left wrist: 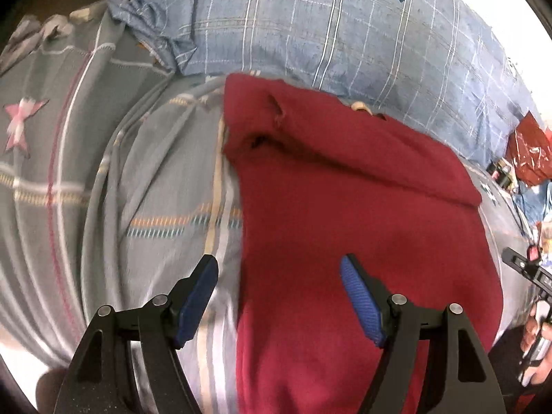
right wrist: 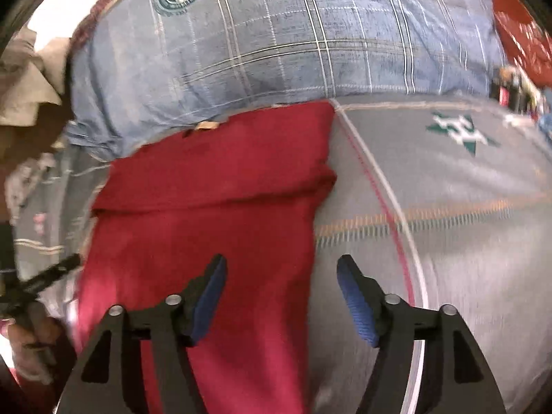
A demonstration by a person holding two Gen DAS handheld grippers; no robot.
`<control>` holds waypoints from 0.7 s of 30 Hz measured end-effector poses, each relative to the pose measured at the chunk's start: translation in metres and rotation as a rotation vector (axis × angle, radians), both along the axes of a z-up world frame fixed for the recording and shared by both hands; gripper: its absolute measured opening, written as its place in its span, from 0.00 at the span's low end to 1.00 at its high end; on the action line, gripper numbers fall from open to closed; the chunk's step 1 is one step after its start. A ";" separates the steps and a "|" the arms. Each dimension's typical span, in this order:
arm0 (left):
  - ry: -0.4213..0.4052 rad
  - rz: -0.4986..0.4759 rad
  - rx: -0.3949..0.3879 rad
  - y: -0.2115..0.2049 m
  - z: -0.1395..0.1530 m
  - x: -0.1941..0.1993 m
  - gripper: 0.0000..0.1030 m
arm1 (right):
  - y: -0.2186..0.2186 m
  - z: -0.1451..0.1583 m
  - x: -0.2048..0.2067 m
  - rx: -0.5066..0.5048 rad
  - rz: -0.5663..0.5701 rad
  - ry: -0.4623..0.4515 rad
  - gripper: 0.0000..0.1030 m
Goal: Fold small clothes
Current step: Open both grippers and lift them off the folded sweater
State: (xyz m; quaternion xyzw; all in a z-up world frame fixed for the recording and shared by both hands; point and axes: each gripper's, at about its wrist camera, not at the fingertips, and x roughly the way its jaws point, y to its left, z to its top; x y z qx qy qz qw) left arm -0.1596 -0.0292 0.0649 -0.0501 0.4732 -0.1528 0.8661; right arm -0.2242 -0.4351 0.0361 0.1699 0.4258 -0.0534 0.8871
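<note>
Currently your left claw [left wrist: 279, 296] and right claw [right wrist: 281, 296] hang wide open, holding nothing. The red garment [left wrist: 345, 214] lies on the bed [left wrist: 162, 179], far end already turned over. Next, likely grip both near corners.

The dark red garment [left wrist: 362, 214] [right wrist: 207, 214] is a soft, matt knit cloth with a slightly fuzzy nap. The grey striped bedsheet [left wrist: 165, 179] [right wrist: 448, 207] is smooth, matt woven cloth. The blue checked pillow [left wrist: 327, 34] [right wrist: 276, 45] has a coarser, denim-like weave. The blue ribbed finger pads [left wrist: 362, 305] [right wrist: 357, 305] look rubbery; their black finger arms are matt plastic with bright metal pins. The red plastic bag [left wrist: 529, 157] is glossy and crinkled.
</note>
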 end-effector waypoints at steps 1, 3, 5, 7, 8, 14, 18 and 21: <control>-0.004 -0.004 0.003 0.002 0.001 -0.006 0.71 | 0.000 0.000 -0.014 0.015 0.005 0.000 0.67; -0.006 -0.007 0.011 0.004 0.002 -0.018 0.71 | -0.001 -0.002 -0.032 0.011 0.018 0.011 0.67; -0.006 -0.019 -0.003 0.007 0.004 -0.030 0.71 | 0.002 -0.003 -0.051 -0.008 0.026 0.018 0.68; 0.006 -0.036 -0.019 0.009 0.005 -0.042 0.71 | 0.005 -0.006 -0.064 -0.009 0.034 0.028 0.69; 0.013 -0.048 -0.028 0.009 0.006 -0.048 0.71 | 0.007 -0.009 -0.071 -0.007 0.039 0.034 0.70; 0.051 -0.090 -0.025 0.012 0.003 -0.075 0.71 | 0.015 -0.024 -0.095 -0.018 0.076 0.094 0.70; 0.076 -0.095 -0.017 0.011 -0.001 -0.092 0.71 | 0.013 -0.033 -0.110 0.024 0.068 0.109 0.70; 0.101 -0.087 -0.022 0.015 -0.007 -0.103 0.71 | 0.012 -0.038 -0.121 0.054 0.063 0.125 0.70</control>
